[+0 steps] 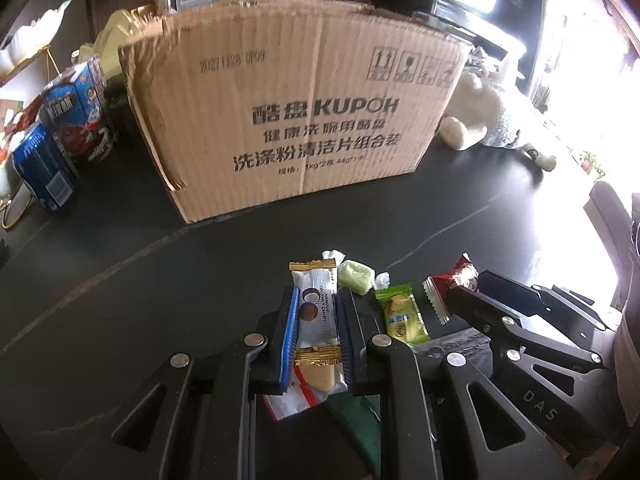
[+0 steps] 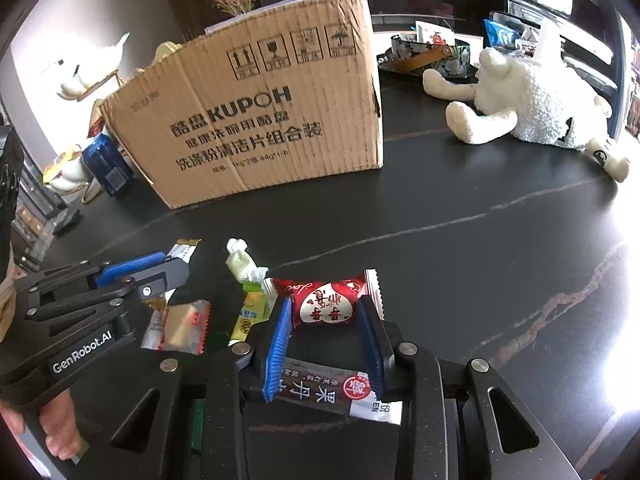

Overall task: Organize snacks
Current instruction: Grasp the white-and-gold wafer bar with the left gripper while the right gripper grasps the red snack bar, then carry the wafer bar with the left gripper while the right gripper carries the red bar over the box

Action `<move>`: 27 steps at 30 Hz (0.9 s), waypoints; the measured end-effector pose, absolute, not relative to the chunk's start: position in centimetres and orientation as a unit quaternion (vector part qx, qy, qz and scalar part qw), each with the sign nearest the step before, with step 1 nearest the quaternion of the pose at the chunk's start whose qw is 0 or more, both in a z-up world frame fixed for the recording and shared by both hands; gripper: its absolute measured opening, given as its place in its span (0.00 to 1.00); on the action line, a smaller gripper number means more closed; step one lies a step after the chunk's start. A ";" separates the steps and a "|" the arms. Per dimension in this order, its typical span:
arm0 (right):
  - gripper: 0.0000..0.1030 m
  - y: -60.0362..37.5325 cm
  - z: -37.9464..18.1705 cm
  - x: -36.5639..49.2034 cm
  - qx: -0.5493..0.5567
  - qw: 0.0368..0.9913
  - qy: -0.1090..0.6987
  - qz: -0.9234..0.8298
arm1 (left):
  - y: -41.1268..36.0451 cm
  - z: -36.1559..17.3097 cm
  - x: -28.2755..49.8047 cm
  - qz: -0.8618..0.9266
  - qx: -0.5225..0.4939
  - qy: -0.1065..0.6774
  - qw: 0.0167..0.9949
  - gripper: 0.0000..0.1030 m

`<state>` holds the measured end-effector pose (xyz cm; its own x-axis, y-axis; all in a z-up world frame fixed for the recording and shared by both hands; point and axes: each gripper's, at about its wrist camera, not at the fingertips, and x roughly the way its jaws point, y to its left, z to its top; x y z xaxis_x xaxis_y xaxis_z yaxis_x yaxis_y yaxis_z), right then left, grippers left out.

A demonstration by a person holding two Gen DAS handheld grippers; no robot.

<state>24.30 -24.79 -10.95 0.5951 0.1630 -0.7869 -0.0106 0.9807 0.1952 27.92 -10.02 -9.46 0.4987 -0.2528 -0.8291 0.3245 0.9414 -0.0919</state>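
Small wrapped snacks lie in a cluster on the black table in front of an open cardboard box (image 1: 288,112), which also shows in the right wrist view (image 2: 256,120). My left gripper (image 1: 318,300) is shut on a white coconut candy bar (image 1: 316,304) with gold ends. My right gripper (image 2: 326,312) is shut on a red heart-print candy (image 2: 326,300); it also shows in the left wrist view (image 1: 454,284). Between them lie a pale green twist candy (image 1: 356,276) and a green-yellow packet (image 1: 400,316). A clear wrapped biscuit (image 2: 180,324) and a brown haw-snack packet (image 2: 336,392) lie nearer me.
Blue snack boxes and a can (image 1: 60,128) stand left of the box. A white plush sheep (image 2: 528,100) lies at the right, with a patterned bowl (image 2: 424,56) behind it. The table (image 2: 460,240) is dark with pale veins.
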 end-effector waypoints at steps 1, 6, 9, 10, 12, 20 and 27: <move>0.34 -24.8 -10.7 24.1 0.086 0.890 0.445 0.049 | -10.0 -9.1 27.7 -0.167 0.038 0.468 0.867 0.19; 0.34 -24.6 -9.0 23.5 0.083 0.899 0.426 0.054 | -9.3 -7.4 26.7 -0.171 0.036 0.454 0.874 0.19; 0.34 -24.5 -7.7 23.0 0.081 0.906 0.411 0.057 | -9.0 -6.1 26.1 -0.173 0.036 0.441 0.880 0.19; 0.34 -24.5 -7.3 22.9 0.080 0.909 0.405 0.058 | -9.1 -5.7 25.9 -0.173 0.036 0.437 0.882 0.19; 0.34 -24.4 -6.2 22.5 0.077 0.915 0.393 0.059 | -8.8 -4.7 25.6 -0.175 0.035 0.427 0.887 0.19; 0.34 -24.1 -2.8 22.3 0.069 0.930 0.355 0.062 | -8.2 -1.5 25.2 -0.174 0.033 0.397 0.900 0.19; 0.34 -23.3 0.2 22.5 0.068 0.942 0.320 0.071 | -7.6 1.2 25.3 -0.169 0.035 0.372 0.912 0.19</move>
